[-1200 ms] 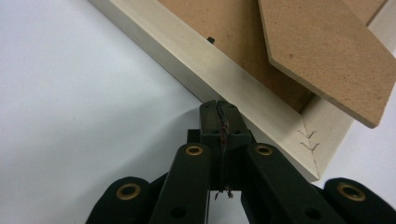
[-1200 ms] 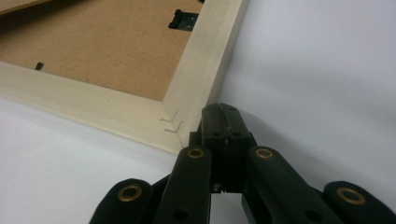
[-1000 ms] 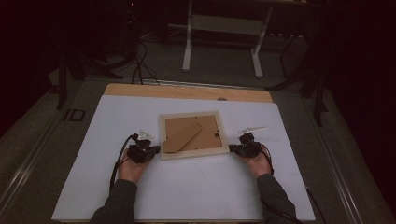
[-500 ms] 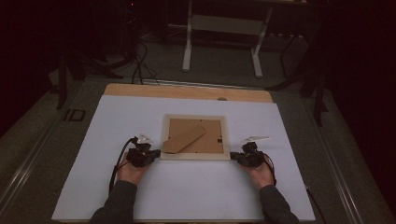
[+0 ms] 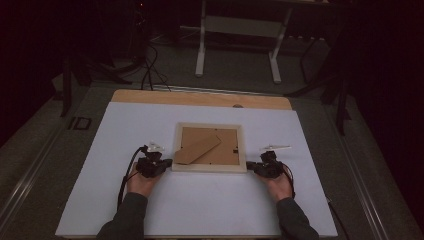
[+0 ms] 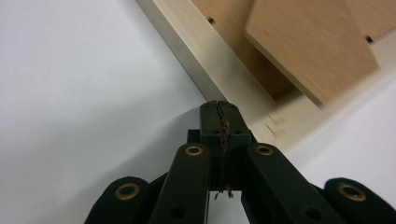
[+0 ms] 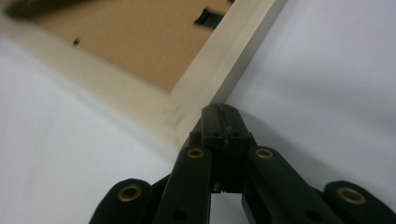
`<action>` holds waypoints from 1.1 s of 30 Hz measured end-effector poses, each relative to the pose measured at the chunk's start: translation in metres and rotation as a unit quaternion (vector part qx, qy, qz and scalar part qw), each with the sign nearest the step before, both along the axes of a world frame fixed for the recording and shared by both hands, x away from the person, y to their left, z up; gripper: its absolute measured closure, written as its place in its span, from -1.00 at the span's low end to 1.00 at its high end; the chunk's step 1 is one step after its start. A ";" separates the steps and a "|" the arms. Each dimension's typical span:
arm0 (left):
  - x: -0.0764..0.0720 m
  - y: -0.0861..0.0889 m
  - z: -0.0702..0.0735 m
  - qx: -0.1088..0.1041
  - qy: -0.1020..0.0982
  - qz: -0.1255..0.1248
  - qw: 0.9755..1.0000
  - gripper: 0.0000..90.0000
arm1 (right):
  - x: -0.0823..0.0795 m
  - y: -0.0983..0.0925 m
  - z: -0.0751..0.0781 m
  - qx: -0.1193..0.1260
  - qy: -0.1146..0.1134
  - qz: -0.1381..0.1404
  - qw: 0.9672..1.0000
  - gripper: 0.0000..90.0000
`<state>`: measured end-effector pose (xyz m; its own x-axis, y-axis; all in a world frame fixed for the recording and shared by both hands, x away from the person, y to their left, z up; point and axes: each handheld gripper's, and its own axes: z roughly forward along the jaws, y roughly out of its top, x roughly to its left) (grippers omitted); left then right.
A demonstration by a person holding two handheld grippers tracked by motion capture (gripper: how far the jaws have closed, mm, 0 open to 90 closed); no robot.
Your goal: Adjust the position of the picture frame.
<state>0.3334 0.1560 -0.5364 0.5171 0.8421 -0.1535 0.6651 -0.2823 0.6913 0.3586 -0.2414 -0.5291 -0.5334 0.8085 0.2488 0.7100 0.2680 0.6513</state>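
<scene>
In the high view, a picture frame (image 5: 209, 148) is seen lying back-up near the middle of the white bench (image 5: 200, 200), with the left gripper (image 5: 161, 165) at its near left corner and the right gripper (image 5: 256, 168) at its near right corner. In the left gripper view, the jaws are pressed together, the tips set against the frame's pale edge. In the right gripper view, the jaws are likewise pressed together, nothing pinched, tips just beside the frame's corner.

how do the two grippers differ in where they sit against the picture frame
The left gripper meets the picture frame at its near-left corner, tips on the frame's left edge; the right gripper meets the near-right corner, tips on its right edge. They point toward each other. Both are shut, holding nothing, low over the white sheet.
</scene>
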 end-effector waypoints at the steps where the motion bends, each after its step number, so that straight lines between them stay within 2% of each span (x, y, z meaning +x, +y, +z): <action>1: 0.005 0.000 0.000 0.000 -0.002 0.004 1.000 1.00 | 0.004 0.000 0.000 0.004 -0.001 -0.006 1.000 1.00; 5: 0.011 0.001 -0.001 -0.011 -0.001 0.008 1.000 1.00 | 0.016 0.003 0.000 0.011 0.003 -0.028 1.000 1.00; 7: 0.018 0.000 -0.001 -0.007 -0.002 0.015 1.000 1.00 | 0.028 0.006 -0.002 0.009 0.008 -0.045 0.999 1.00; 10: 0.024 -0.001 -0.001 -0.010 -0.002 0.023 1.000 1.00 | 0.033 0.006 -0.002 0.014 0.011 -0.052 0.998 1.00; 11: 0.030 0.001 -0.002 -0.024 0.003 0.031 0.999 1.00 | 0.036 0.006 -0.002 0.015 0.012 -0.056 0.998 1.00; 15: 0.037 0.005 -0.005 -0.067 0.021 0.050 0.996 1.00 | 0.043 0.004 -0.004 0.037 0.026 -0.065 0.997 1.00; 17: 0.037 0.006 -0.006 -0.080 0.030 0.052 0.995 1.00 | 0.044 0.003 -0.004 0.043 0.031 -0.065 0.996 1.00; 19: 0.038 0.010 -0.007 -0.100 0.041 0.053 0.993 1.00 | 0.043 0.003 -0.004 0.045 0.034 -0.065 0.996 1.00; 22: 0.036 0.014 -0.009 -0.119 0.047 0.055 0.990 1.00 | 0.041 0.003 -0.004 0.045 0.035 -0.056 0.997 1.00; 25: 0.034 0.015 -0.010 -0.120 0.046 0.055 0.990 1.00 | 0.037 0.003 -0.004 0.046 0.034 -0.051 0.997 1.00; 33: 0.022 0.016 -0.007 -0.103 0.046 0.059 0.992 1.00 | 0.029 0.006 -0.005 0.042 0.031 -0.040 0.998 1.00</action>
<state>0.3553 0.1717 -0.5435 0.3931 0.8412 -0.3713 0.7482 -0.0579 0.6609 0.3877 -0.2357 -0.5337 -0.4503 0.8224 0.3477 0.7658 0.1555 0.6240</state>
